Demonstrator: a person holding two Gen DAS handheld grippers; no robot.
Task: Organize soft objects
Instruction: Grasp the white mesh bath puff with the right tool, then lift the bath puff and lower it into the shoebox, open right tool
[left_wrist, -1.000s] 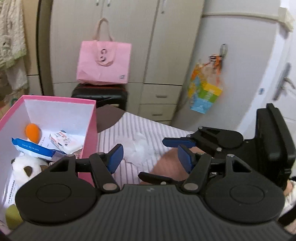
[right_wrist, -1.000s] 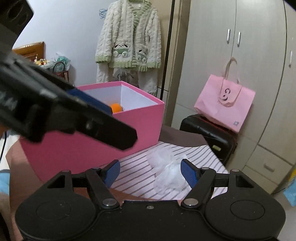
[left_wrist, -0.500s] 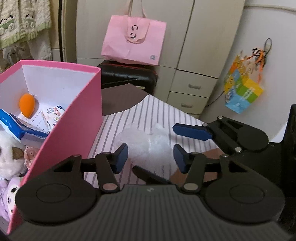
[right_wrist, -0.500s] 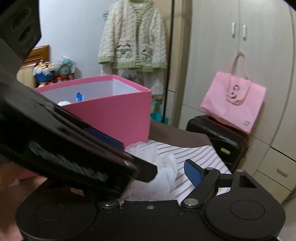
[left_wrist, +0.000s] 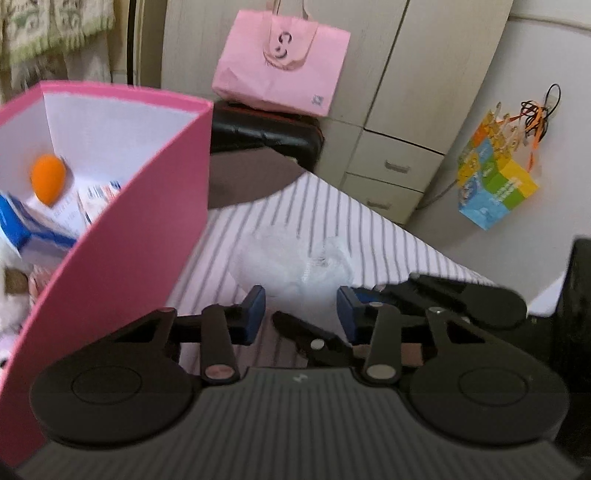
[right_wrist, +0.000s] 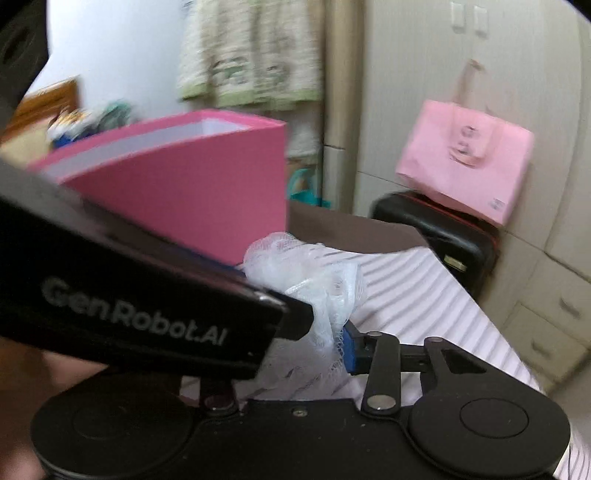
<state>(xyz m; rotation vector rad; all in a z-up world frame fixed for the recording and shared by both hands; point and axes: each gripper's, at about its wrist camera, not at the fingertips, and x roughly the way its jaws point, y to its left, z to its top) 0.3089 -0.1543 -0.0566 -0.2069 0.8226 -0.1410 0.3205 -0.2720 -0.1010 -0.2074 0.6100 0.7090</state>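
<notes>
Left wrist: pink box (left_wrist: 122, 236) (orange sponge (left_wrist: 48, 178) inside)

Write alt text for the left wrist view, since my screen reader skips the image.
The open left gripper hovers over a white mesh puff on a striped cloth. A pink box stands left, an orange sponge inside.

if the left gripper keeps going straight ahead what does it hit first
Most likely the white mesh bath puff on the striped cloth, which lies just beyond the left gripper and its open jaws. Depth is unclear.
</notes>
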